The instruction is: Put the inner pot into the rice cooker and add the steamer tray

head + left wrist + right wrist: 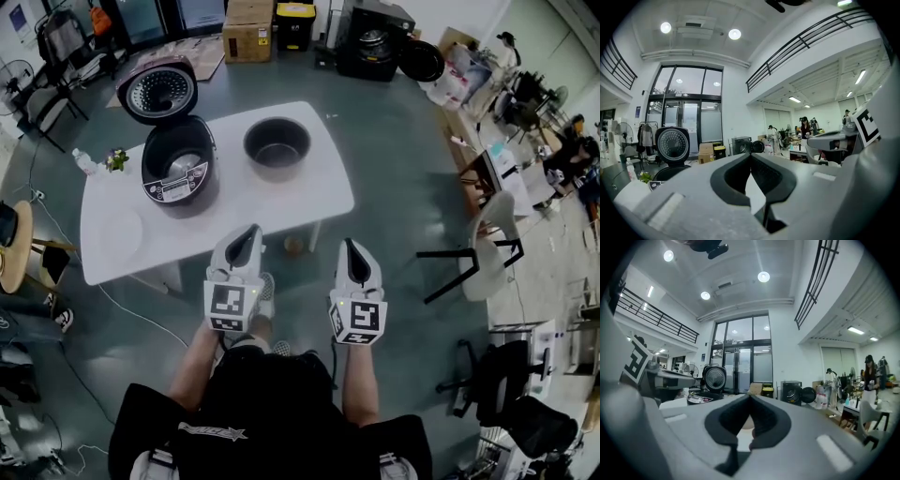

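A dark rice cooker (178, 167) stands on the white table (309, 202) at its left, lid (157, 91) raised; the lid also shows in the left gripper view (672, 145) and the cooker in the right gripper view (710, 383). The dark inner pot (277, 143) sits on the table to the cooker's right. A pale round tray-like disc (121, 232) lies at the table's front left. My left gripper (251, 231) and right gripper (346, 244) hover side by side just short of the table's near edge, both shut with nothing in them (751, 154) (750, 397).
A water bottle (84, 161) and a small plant (116, 159) stand at the table's left edge. A white chair (487, 248) is to the right, a wooden stool (14, 246) to the left. Cardboard boxes (248, 33) and a black appliance (370, 42) are beyond the table.
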Motion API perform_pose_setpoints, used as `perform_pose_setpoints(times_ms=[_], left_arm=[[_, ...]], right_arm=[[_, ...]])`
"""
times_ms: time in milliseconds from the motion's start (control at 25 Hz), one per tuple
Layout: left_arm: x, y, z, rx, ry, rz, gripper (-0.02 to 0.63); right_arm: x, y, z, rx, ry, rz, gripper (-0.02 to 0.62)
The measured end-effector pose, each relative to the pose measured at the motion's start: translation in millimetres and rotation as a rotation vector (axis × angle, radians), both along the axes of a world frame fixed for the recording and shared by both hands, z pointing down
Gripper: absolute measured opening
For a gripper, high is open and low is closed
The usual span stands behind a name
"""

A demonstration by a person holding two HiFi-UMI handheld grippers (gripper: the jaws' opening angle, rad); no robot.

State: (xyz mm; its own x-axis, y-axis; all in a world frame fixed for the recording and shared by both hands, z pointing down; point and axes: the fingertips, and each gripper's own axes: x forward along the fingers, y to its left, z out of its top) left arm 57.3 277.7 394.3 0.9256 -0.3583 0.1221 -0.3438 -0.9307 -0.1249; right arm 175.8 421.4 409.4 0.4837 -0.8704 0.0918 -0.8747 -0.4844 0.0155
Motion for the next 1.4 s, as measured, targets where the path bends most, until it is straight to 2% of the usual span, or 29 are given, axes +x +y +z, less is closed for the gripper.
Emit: perform_pose_setpoints(times_ms=[320,600,1000,1160,1240,1280,1320,1400], left_arm=[[71,-69,17,-0.040,-0.028,0.020,0.011],[123,-138,34,-0.080,-0.069,-0.003,0.011],[166,-204,73,-0.125,-0.132,-0.021,0.011],[175,-229,94,-0.165,-0.177,-0.060,0.014],[181,-240,105,-0.205,-0.191,-0.071,0.043],[184,-245,111,-0.224,-0.198,-0.071,0.103],[187,-249,116,-0.239,-0.205,-0.071,0.157],[192,-258,126,-0.257,-0.220,-0.075,0.178]], right_arm=[[65,-72,14,-0.030,-0.024,0.005,0.005],[118,-140,26,-0.062,-0.055,-0.004,0.005],[163,-215,61,-0.116,-0.111,-0.026,0.005],[178,-239,76,-0.138,-0.134,-0.016,0.006],[186,-250,85,-0.148,-0.154,-0.014,0.006],[190,-256,90,-0.153,-0.167,-0.018,0.037],[194,-262,96,-0.155,-0.183,-0.022,0.112],[202,-273,106,-0.156,-0.210,-0.023,0.133]])
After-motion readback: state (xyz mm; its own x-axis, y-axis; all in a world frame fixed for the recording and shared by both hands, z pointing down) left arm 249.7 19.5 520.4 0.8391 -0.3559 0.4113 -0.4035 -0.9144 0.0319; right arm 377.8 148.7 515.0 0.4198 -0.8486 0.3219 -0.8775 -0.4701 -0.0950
